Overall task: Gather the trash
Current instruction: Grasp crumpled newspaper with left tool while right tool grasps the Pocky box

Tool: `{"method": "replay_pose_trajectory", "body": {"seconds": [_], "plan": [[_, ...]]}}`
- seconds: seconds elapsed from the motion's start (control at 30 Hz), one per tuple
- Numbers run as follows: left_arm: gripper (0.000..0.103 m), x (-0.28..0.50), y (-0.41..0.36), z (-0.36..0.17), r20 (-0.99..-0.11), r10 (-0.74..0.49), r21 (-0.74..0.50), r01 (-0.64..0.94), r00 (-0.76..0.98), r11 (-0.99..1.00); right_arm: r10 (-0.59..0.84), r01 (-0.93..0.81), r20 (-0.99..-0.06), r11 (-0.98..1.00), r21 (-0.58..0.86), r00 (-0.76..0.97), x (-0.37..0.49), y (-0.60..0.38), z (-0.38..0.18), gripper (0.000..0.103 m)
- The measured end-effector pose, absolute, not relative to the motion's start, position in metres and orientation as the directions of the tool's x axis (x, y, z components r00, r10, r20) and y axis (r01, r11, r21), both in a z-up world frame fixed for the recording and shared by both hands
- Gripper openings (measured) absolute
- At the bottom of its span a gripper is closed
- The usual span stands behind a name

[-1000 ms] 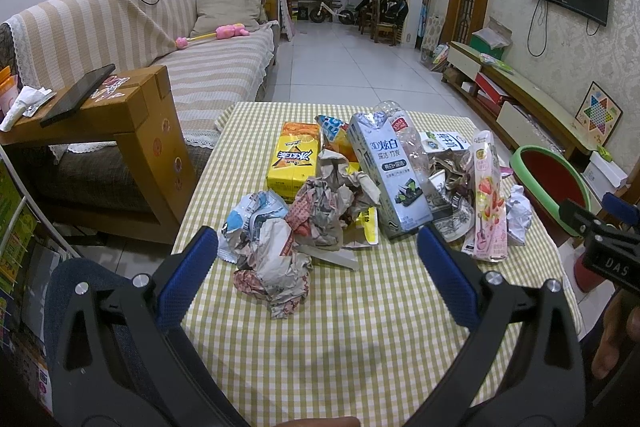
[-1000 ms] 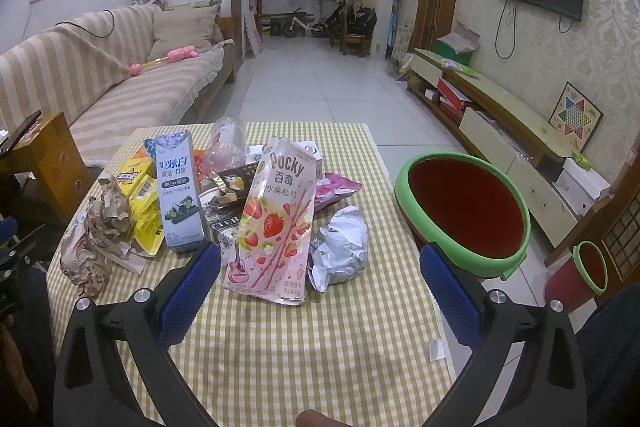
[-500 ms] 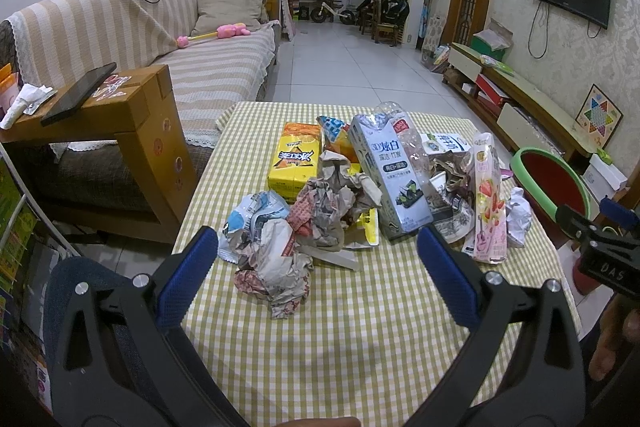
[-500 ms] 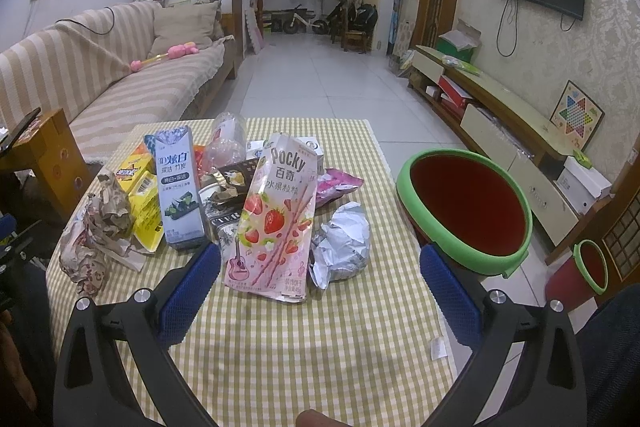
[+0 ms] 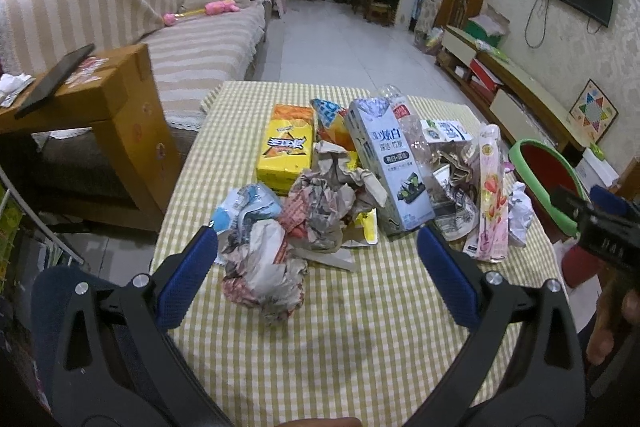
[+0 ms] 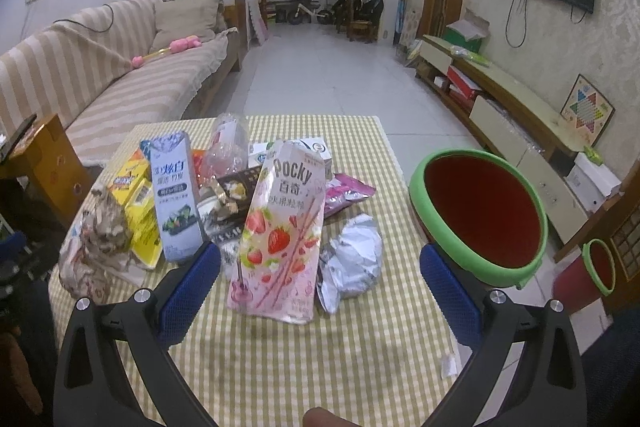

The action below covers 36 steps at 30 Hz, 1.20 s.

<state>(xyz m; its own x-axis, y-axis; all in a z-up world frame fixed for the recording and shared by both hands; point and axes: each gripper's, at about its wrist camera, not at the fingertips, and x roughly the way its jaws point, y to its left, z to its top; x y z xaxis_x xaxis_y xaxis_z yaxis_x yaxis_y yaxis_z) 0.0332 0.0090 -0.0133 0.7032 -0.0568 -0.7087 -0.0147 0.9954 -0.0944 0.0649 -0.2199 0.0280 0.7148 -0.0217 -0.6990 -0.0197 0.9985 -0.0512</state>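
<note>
Left gripper (image 5: 318,247): jaws spread wide, holding nothing, hovering over the near side of the checked table (image 5: 360,339); the crumpled paper wad (image 5: 264,267) lies between its blue fingers.
Right gripper (image 6: 320,263): jaws equally wide, empty; the pink Pocky box (image 6: 280,235) leans tilted in the gap, with the crushed foil wrapper (image 6: 354,259) just beside it.
Trash pile: mid-table — white-blue carton (image 5: 386,163) tilted upright, yellow box (image 5: 286,151) lying flat behind the paper.
Bin: green-rimmed red bin (image 6: 480,215) off the table's right edge; its base is out of sight.
Hard to make out: a clear plastic bottle (image 6: 226,143) half hidden behind the carton — wrappers under the pile overlap too much to tell apart.
Cut off: in the left view, the right gripper's body shows only partly at the frame edge.
</note>
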Motion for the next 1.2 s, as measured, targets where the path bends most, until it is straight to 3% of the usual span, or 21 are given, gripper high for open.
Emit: {"method": "replay_pose_trajectory", "body": {"seconds": [0.73, 0.8, 0.87, 0.97, 1.0, 1.07, 1.2], "plan": [[0.097, 0.115, 0.005, -0.052, -0.813, -0.113, -0.100, 0.054, 0.571, 0.994, 0.083, -0.077, -0.864, 0.996, 0.051, 0.497, 0.163, -0.216, -0.024, 0.093], [0.094, 0.118, 0.004, -0.056, -0.821, -0.106, -0.092, 0.053, 0.560, 0.994, 0.093, -0.080, -0.867, 0.995, 0.061, 0.489, 0.166, -0.215, -0.026, 0.092], [0.085, 0.120, 0.004, -0.059, -0.829, -0.109, -0.095, 0.054, 0.548, 0.994, 0.098, -0.083, -0.870, 0.994, 0.065, 0.483, 0.168, -0.217, -0.027, 0.087], [0.067, 0.121, 0.002, -0.062, -0.837, -0.112, -0.095, 0.061, 0.535, 0.994, 0.109, -0.093, -0.875, 0.993, 0.074, 0.471, 0.169, -0.216, -0.029, 0.070], [0.066, 0.121, 0.002, -0.063, -0.837, -0.109, -0.089, 0.062, 0.536, 0.994, 0.104, -0.100, -0.876, 0.993, 0.064, 0.471, 0.167, -0.215, -0.029, 0.070], [0.054, 0.121, 0.003, -0.064, -0.840, -0.110, -0.090, 0.063, 0.532, 0.994, 0.107, -0.107, -0.876, 0.992, 0.064, 0.470, 0.167, -0.213, -0.029, 0.069], [0.049, 0.116, 0.004, -0.058, -0.830, -0.106, -0.082, 0.068, 0.548, 0.994, 0.115, -0.105, -0.864, 0.992, 0.073, 0.490, 0.161, -0.215, -0.023, 0.067]]}}
